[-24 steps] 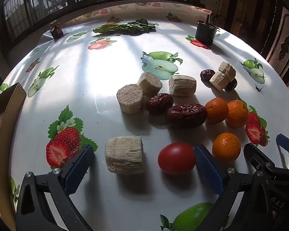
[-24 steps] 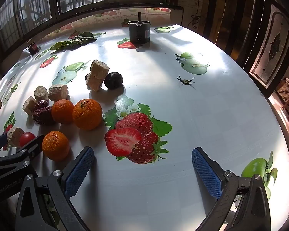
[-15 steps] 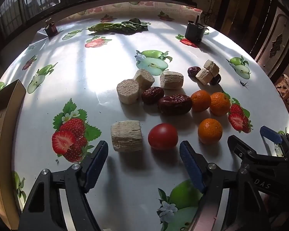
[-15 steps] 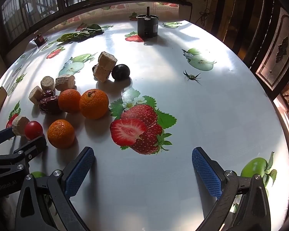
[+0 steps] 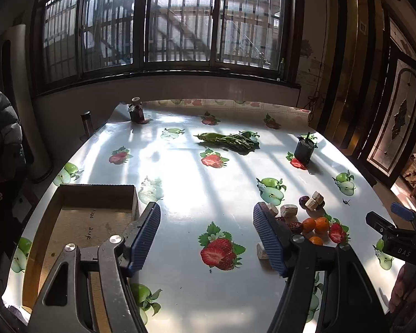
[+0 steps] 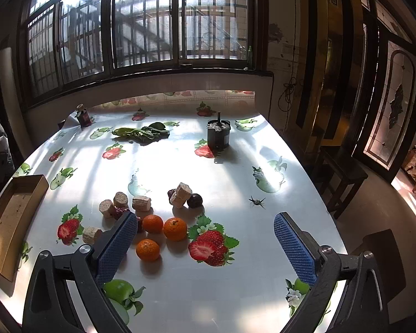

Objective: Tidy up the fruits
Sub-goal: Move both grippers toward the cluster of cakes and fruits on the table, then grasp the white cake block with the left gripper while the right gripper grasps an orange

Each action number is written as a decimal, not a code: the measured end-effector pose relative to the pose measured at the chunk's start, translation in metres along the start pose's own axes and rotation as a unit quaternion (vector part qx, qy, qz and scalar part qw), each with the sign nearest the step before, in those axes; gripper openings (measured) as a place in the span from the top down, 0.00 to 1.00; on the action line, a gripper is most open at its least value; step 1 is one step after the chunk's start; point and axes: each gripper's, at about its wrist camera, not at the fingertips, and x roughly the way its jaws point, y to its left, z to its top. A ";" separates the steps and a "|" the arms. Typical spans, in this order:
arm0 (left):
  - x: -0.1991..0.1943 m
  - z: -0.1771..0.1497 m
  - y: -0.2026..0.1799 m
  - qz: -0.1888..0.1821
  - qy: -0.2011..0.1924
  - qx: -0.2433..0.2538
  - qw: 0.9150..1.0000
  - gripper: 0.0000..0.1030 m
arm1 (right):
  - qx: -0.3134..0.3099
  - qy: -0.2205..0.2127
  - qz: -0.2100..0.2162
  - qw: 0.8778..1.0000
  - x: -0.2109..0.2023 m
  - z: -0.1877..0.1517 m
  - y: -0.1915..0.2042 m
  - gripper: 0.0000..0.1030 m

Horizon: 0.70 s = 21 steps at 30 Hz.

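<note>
Table [image 6: 235, 291]: glossy white oilcloth with printed strawberries and green apples, hard sun glare mid-surface.

Fruit cluster on the cloth: three oranges [image 6: 163, 233], round, dimpled matte peel, set in a loose triangle; dates [image 5: 294, 226], dark red and wrinkled, mostly hidden behind pads in both views; one dark round fruit [image 6: 194, 200], smooth skin. Mixed in: beige chunks [image 6: 121, 199], cut cylinders and blocks with a fibrous, rough face; one chunk [image 6: 92, 234] lies apart, nearer the box. Tomato not visible in either view.

Box [image 5: 77, 222]: shallow open cardboard tray, raw brown, scribbled marks on the floor, sits at the table's left edge. Far end: leafy greens [image 6: 138, 133], dark cylindrical pot [image 6: 218, 136], small bottle [image 6: 82, 116].

Left gripper [image 5: 206, 231]: black frame, ribbed blue pads [image 5: 144, 238], jaws apart, just been closing, nothing between them but bare cloth and a printed strawberry. Box is just left of its left pad; fruit cluster sits right of its right pad, outside the gap.

Right gripper [image 6: 205, 248]: pads with fine grid texture, jaws spread fully, nothing gripped. Oranges lie on the table in the gap, toward its left pad, not touching.
</note>
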 end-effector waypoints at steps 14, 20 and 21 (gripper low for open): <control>0.102 -0.060 -0.029 -0.089 0.143 -0.026 0.985 0.53 | 0.041 0.106 0.083 0.990 0.088 -0.047 0.030 0.43; 0.119 -0.061 -0.049 -0.121 0.153 -0.020 0.981 0.53 | 0.048 0.110 0.097 0.988 0.100 -0.052 0.028 0.43; 0.122 -0.061 -0.052 -0.124 0.153 -0.018 0.980 0.53 | 0.051 0.112 0.100 0.987 0.101 -0.053 0.028 0.43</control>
